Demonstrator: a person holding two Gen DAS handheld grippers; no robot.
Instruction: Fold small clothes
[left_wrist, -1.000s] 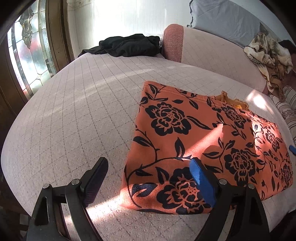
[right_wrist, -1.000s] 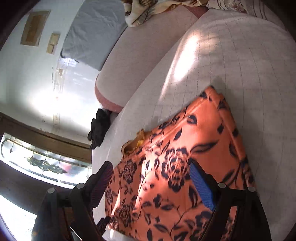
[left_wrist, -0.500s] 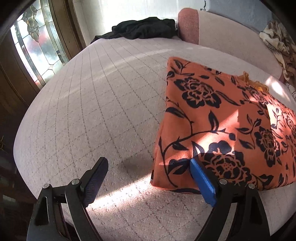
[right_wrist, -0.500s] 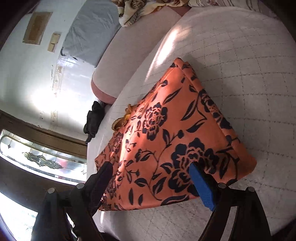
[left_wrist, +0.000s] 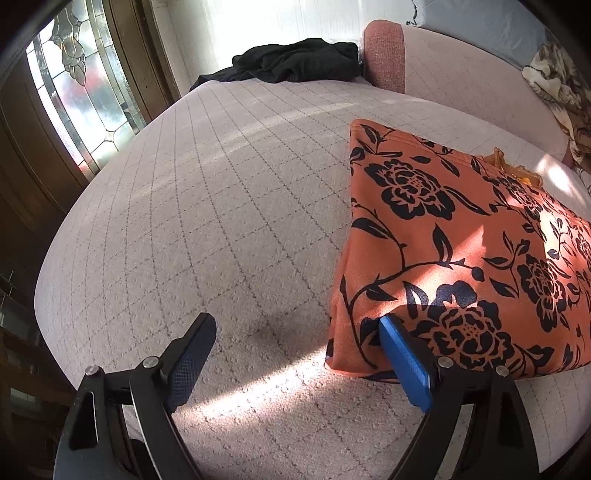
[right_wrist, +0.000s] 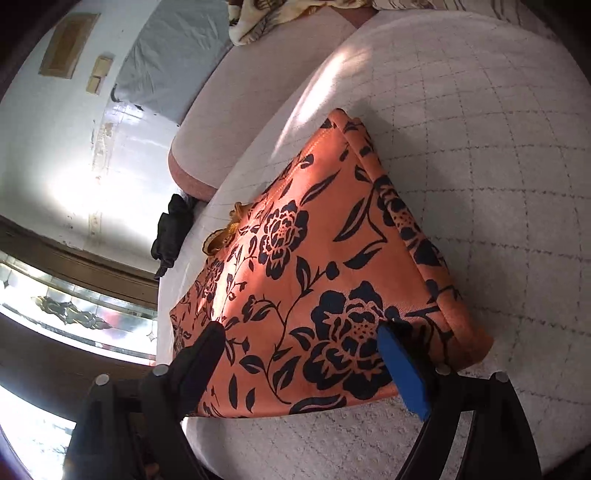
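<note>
An orange garment with black flowers (left_wrist: 461, 251) lies folded flat on the pale quilted cushion (left_wrist: 221, 229). My left gripper (left_wrist: 295, 325) is open just off the garment's near left corner, its blue pad at that corner's edge and nothing held. In the right wrist view the same garment (right_wrist: 325, 280) fills the middle. My right gripper (right_wrist: 299, 332) stands open over its near edge, close to the near right corner, with both fingers above the cloth and no grip. A bit of yellow lace (right_wrist: 225, 232) sticks out at the garment's far edge.
A black garment (left_wrist: 295, 62) lies bunched at the cushion's far end. A pink backrest (left_wrist: 461, 81) runs behind, with a patterned cream cloth (left_wrist: 557, 81) piled on it and a grey pillow above. A stained-glass window (left_wrist: 77, 92) is on the left, beyond the cushion's edge.
Both grippers drew back toward the garment's near edge: the left shifted left to its near left corner, the right toward its near right corner. Both stayed open, and the garment has not moved.
</note>
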